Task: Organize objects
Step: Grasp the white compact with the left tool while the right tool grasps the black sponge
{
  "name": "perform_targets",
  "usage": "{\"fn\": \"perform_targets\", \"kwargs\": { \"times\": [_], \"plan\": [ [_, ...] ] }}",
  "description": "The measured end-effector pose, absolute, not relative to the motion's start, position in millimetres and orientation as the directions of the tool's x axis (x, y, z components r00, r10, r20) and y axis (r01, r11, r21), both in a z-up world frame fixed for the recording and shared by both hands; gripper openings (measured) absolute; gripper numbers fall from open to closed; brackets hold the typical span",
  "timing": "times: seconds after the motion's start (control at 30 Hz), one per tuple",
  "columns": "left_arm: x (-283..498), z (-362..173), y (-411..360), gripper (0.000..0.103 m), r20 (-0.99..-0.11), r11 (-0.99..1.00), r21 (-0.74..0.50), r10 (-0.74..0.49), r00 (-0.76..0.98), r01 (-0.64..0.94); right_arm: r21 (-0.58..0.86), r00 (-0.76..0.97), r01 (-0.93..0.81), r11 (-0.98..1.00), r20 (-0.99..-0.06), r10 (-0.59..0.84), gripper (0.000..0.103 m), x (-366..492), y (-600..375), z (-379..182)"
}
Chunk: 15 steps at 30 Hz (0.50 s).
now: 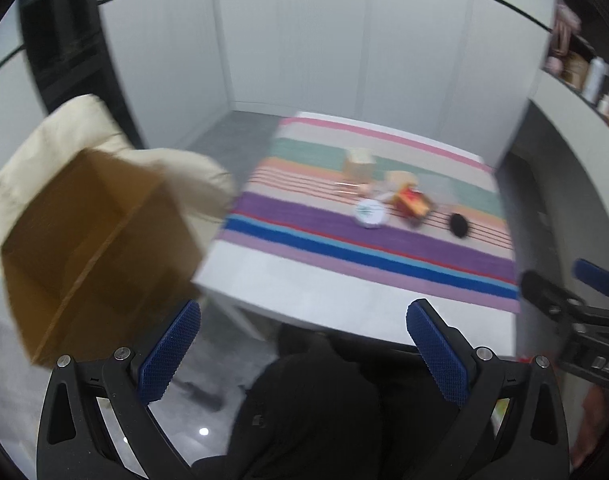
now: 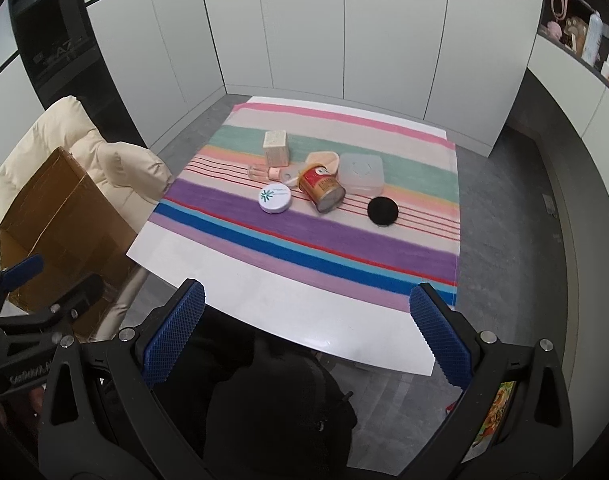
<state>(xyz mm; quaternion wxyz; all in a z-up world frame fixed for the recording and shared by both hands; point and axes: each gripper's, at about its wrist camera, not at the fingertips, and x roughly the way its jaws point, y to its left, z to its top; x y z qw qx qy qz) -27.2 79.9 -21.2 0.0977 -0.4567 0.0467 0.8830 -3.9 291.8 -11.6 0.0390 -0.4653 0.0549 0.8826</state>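
Note:
Small items lie clustered on a striped cloth [image 2: 344,240] on a white table [image 2: 272,300]: a round white compact [image 2: 275,199], a red and gold can [image 2: 321,188] on its side, a black round pad [image 2: 383,210], a clear lidded case [image 2: 361,173], a beige carton [image 2: 275,147], a small pink bottle [image 2: 264,172] and a peach sponge [image 2: 323,159]. The blurred left wrist view shows the compact [image 1: 369,213], can [image 1: 412,202] and pad [image 1: 459,225]. An open cardboard box [image 1: 96,248] sits on a cream chair [image 2: 80,148]. My left gripper [image 1: 304,344] and right gripper [image 2: 308,336] are open, empty, short of the table's near edge.
White cabinet walls surround the table, with grey floor beyond it. A shelf with bottles and soft toys [image 2: 576,32] runs along the right. A person's dark clothing [image 2: 264,400] fills the foreground below both grippers. The cardboard box [image 2: 60,232] stands left of the table.

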Motion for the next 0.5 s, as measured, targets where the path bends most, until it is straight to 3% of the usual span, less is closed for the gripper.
{"fn": "perform_targets", "kwargs": {
  "times": [0.3,0.5],
  "plan": [
    [-45.6,-31.1,114.5,0.103,-0.828,-0.971,-0.011,0.142,-0.543,-0.237,0.11,-0.544,-0.184,-0.977,-0.839,0.008,0.103,-6.9,331.1,-31.2],
    [-75.2,-42.1,137.6,0.103,-0.832,-0.962,-0.015,0.163,-0.531,-0.273,0.069,-0.515,-0.216,-0.974,-0.856,0.053,0.103,-32.4,353.6,-54.2]
  ]
}}
